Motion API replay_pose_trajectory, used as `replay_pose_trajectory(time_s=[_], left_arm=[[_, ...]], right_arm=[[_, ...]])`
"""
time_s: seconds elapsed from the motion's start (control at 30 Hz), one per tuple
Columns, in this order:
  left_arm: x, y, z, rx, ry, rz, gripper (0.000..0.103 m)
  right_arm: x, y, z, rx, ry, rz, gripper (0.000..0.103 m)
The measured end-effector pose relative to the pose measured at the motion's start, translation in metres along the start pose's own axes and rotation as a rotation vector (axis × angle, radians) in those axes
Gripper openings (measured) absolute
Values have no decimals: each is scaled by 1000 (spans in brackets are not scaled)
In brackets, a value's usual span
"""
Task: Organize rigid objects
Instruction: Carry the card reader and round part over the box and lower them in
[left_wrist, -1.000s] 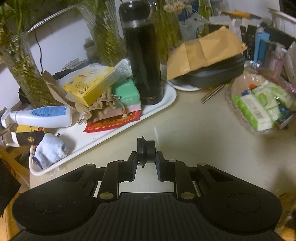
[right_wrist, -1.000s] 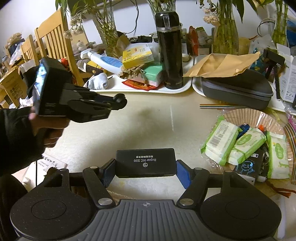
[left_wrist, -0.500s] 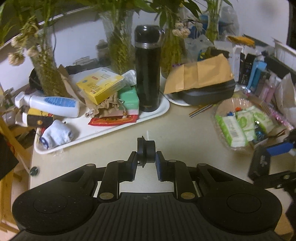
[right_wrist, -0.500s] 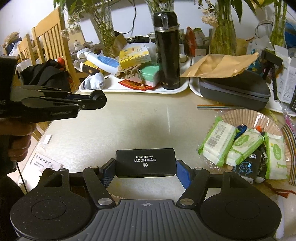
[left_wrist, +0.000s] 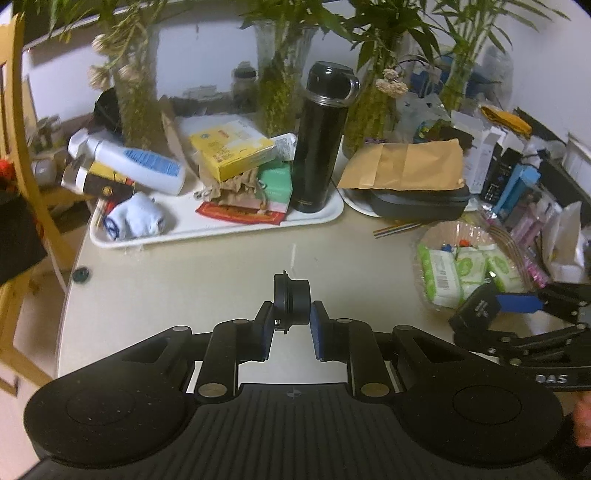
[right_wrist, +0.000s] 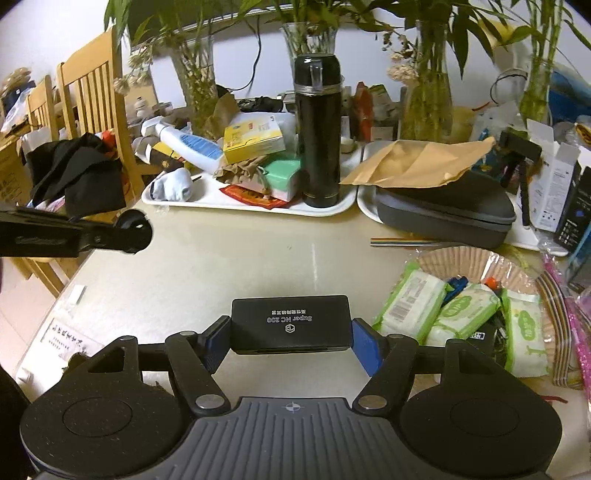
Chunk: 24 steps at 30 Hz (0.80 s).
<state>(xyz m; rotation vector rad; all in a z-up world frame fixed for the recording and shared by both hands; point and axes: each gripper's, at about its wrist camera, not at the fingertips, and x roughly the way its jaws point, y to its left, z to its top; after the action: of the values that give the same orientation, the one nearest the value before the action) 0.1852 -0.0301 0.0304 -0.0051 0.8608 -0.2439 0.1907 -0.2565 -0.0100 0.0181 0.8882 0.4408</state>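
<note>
My left gripper (left_wrist: 291, 317) is shut on a small black round cap-like part (left_wrist: 291, 301), held above the beige table (left_wrist: 207, 288). It also shows in the right wrist view (right_wrist: 133, 230) at the left. My right gripper (right_wrist: 291, 334) is shut on a flat black box (right_wrist: 291, 325) labelled "Super NC 200", above the table's near edge. That box also shows in the left wrist view (left_wrist: 476, 308) at the right. A white tray (right_wrist: 325, 210) at the back holds a tall black flask (right_wrist: 319, 133), boxes and a sock.
A second tray carries a grey hard case (right_wrist: 443, 206) under a brown envelope (right_wrist: 417, 162). A wicker basket (right_wrist: 461, 258) of wet-wipe packs (right_wrist: 410, 306) sits at the right. Glass vases (right_wrist: 424, 103) with plants line the back. Wooden chairs (right_wrist: 92, 96) stand left.
My left gripper has drawn back and up from the tray with the cap in it, so more of the table shows. My right gripper has held almost still with the box.
</note>
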Motion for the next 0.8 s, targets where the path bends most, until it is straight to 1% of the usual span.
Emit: replay_pose_trajectory(time_s=[0.13, 0.3, 0.5, 0.6, 0.8], left_arm=[[-10, -3, -3, -21, 15, -9, 21], [-20, -6, -8, -36, 32, -38, 21], [-33, -9, -19, -34, 54, -70, 21], [-41, -13, -26, -20, 61, -80, 21], [-57, -20, -43, 20, 73, -69, 21]], right_arm=[[-1, -3, -2, 20, 11, 31, 71], [-2, -2, -3, 43, 40, 97, 71], [-4, 7, -7, 10, 64, 151, 71], [-6, 12, -10, -5, 70, 158, 72], [-15, 20, -16, -27, 67, 142, 71]])
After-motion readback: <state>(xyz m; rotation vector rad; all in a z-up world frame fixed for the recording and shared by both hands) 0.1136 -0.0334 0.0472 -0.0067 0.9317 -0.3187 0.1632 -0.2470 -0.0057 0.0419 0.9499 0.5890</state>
